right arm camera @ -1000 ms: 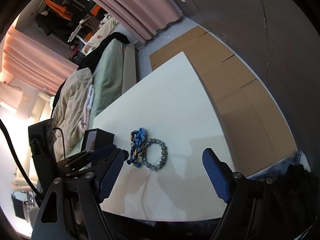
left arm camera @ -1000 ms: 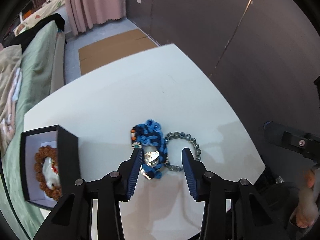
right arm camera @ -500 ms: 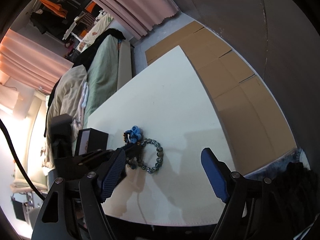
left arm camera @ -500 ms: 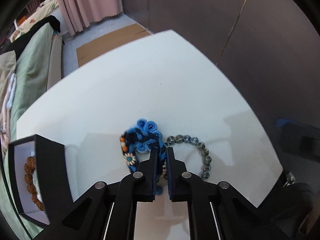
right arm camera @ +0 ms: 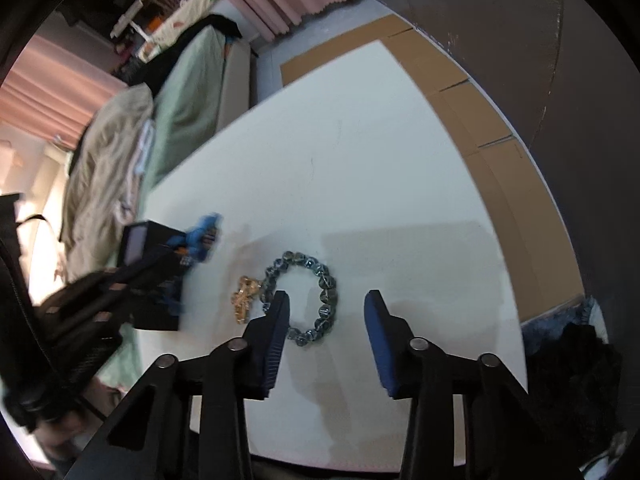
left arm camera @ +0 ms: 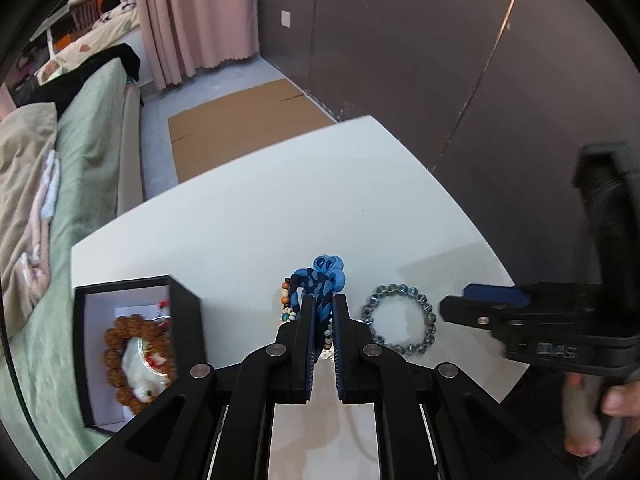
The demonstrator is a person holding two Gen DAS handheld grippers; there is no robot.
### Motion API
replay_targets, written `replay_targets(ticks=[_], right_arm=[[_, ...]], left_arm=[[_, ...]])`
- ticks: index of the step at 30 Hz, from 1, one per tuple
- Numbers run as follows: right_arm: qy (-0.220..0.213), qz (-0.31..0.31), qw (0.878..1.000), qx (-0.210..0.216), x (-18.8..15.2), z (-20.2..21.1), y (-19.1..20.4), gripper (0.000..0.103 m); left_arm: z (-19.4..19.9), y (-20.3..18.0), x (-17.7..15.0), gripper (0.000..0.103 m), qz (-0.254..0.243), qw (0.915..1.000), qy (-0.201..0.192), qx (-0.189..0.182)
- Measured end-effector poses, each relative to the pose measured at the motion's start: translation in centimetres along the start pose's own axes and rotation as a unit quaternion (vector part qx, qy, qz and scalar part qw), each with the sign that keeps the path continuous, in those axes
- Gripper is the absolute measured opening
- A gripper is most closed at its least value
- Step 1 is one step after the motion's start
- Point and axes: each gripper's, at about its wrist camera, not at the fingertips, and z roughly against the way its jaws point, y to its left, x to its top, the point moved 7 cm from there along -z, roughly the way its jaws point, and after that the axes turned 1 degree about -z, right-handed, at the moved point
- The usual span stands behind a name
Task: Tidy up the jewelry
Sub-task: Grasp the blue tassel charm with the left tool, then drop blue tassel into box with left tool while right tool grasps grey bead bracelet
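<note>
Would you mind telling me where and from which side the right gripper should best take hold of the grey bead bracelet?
Probably the near arc of the grey bead bracelet, from above. It lies flat as an open ring on the white table, so one finger can drop inside, one outside. The right gripper, jaws closing, already hangs over it.

A bedroom in a home. A bed (left arm camera: 92, 128) with green cover and rumpled beige bedding (left arm camera: 24, 184) lies at nine o'clock of the white table (left arm camera: 280, 208); pink curtains (left arm camera: 196, 16) hang at eleven o'clock, above flattened cardboard (left arm camera: 240, 128) on the floor, beside a dark wall (left arm camera: 420, 40).
</note>
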Motion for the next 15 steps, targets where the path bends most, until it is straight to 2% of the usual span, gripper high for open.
replay_targets(ticks=[5, 7, 8, 11, 12, 13, 15], right_arm=[[0.007, 0.026, 0.999, -0.039, 0.1, -1.5, 1.0, 0.038], [0.013, 0.039, 0.997, -0.061, 0.0, -2.1, 1.2, 0.03], [0.015, 0.048, 0.995, -0.083, -0.1, -2.5, 1.1, 0.028], [0.004, 0.071, 0.991, -0.112, -0.1, -2.7, 1.7, 0.025], [0.003, 0.08, 0.989, -0.123, -0.1, -2.8, 1.9, 0.021], [0.001, 0.09, 0.987, -0.132, -0.1, -2.9, 2.1, 0.012], [0.0, 0.093, 0.987, -0.131, -0.2, -2.8, 2.4, 0.012]], left_arm=[[1.8, 1.8, -0.2, 0.008, 0.014, 0.9998, -0.014, 0.003], [2.3, 2.3, -0.2, 0.008, 0.018, 0.9997, -0.017, 0.003], [2.8, 2.7, -0.3, 0.008, 0.021, 0.9996, -0.02, 0.004], [3.7, 3.5, -0.6, 0.008, 0.026, 0.9993, -0.026, 0.007], [4.1, 3.9, -0.6, 0.008, 0.029, 0.9991, -0.028, 0.009], [4.4, 4.3, -0.8, 0.008, 0.031, 0.999, -0.031, 0.01], [5.1, 4.9, -0.8, 0.008, 0.038, 0.9985, -0.037, 0.013]])
